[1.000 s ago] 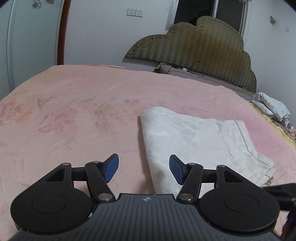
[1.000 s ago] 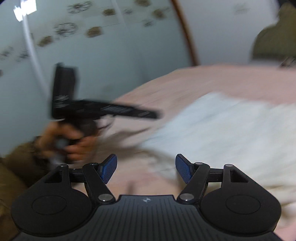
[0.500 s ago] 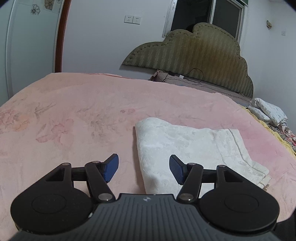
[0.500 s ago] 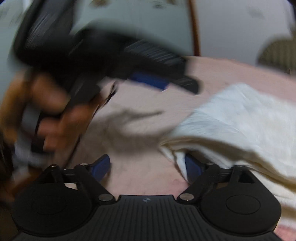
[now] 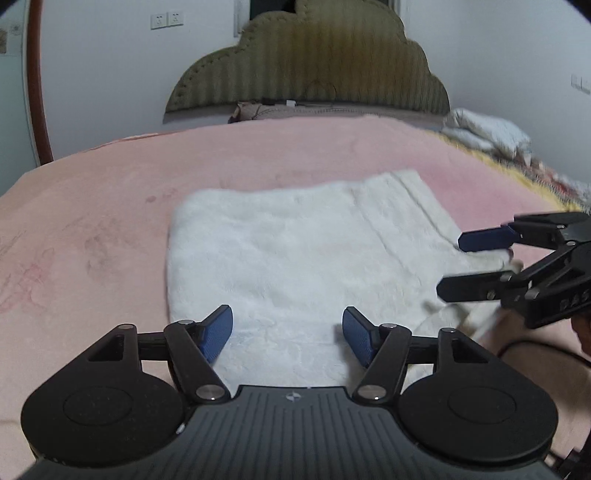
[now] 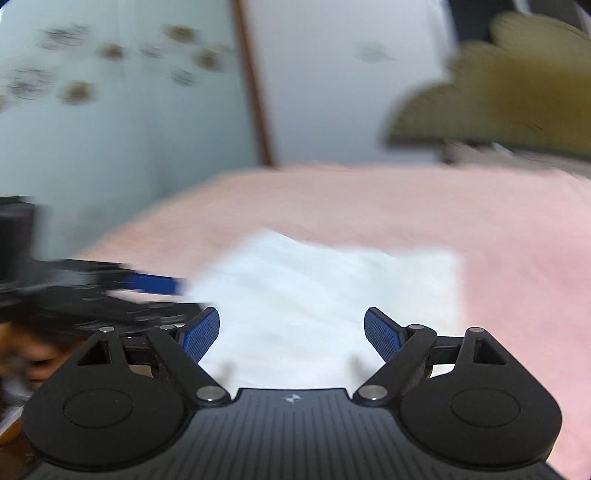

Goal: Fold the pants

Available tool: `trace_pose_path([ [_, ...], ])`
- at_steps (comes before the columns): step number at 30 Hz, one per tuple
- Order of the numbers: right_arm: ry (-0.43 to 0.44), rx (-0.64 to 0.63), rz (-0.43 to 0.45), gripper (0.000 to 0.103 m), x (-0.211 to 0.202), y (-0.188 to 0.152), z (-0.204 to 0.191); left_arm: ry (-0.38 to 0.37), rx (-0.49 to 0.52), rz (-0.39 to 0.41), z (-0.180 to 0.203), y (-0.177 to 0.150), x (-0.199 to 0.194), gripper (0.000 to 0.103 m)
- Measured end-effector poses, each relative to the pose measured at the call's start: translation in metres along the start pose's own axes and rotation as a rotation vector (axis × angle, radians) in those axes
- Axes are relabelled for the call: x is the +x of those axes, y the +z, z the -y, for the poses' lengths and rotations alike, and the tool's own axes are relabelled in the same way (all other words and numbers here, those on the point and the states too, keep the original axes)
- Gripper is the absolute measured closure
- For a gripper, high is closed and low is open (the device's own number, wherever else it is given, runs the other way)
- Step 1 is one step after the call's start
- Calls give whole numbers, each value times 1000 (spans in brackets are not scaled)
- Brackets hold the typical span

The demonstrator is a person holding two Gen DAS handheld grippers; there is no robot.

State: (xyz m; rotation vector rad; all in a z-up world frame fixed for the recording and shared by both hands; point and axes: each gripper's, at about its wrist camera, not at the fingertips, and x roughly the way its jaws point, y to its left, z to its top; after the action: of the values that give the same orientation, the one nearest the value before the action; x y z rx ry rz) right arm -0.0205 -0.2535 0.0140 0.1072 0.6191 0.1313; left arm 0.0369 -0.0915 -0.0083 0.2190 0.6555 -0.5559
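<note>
Left gripper (image 5: 287, 338): jaws apart and opening; nothing pinched between the blue pads, only cloth lying beneath the gap.
Right gripper (image 6: 291, 338): jaws wide apart and closing; the pads press on nothing. In the left wrist view it (image 5: 448, 264) enters from the right edge, turned on its side, one finger above the other.
Pants (image 5: 295, 269): one white garment, folded into a flat rectangular stack; the landmark for all that follows.
Pants relative to left gripper: directly ahead of and below the fingers; the near edge of the stack runs under the gap between them.
Pants relative to right gripper: directly ahead in its own view (image 6: 332, 306), blurred; in the left wrist view its fingertips sit at the right edge of the stack, where loose layered hems show. Contact with the cloth cannot be told.
Bed cover (image 5: 92, 229): one, pink with a faint floral print; the pants lie on it, with cover showing on every side but the near one.
Headboard (image 5: 314, 62): one, olive and scalloped, well beyond the far edge of the pants.
Bedding heap (image 5: 487, 133): one pale bundle, beyond the pants and to their right.
Wall sockets (image 5: 166, 20): two, side by side, high on the wall beyond the pants and to their left.
Person's hand (image 6: 40, 363): one visible, blurred, left of the pants, behind the other gripper.
Grippers counted: two.
</note>
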Motion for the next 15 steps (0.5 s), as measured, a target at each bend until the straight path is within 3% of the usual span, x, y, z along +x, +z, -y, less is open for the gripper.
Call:
trace_pose_path([
  [3, -96, -133, -24, 18, -1, -13, -9, 22, 63, 46, 9, -1, -9, 34],
  [6, -81, -86, 82, 18, -13, -4, -8, 3, 13, 91, 8, 11, -13, 27],
  [8, -33, -68, 106, 18, -11, -1, -9, -11, -24, 76, 8, 18, -7, 23],
  [9, -31, -79, 97, 18, -7, 0, -11, -8, -35, 64, 9, 20, -4, 26],
  [12, -66, -134, 51, 17, 16, -1, -21, 73, -37, 17, 16, 19, 11, 25],
  [15, -105, -96, 9, 17, 24, -12, -22, 88, -105, -15, 14, 10, 22, 23],
])
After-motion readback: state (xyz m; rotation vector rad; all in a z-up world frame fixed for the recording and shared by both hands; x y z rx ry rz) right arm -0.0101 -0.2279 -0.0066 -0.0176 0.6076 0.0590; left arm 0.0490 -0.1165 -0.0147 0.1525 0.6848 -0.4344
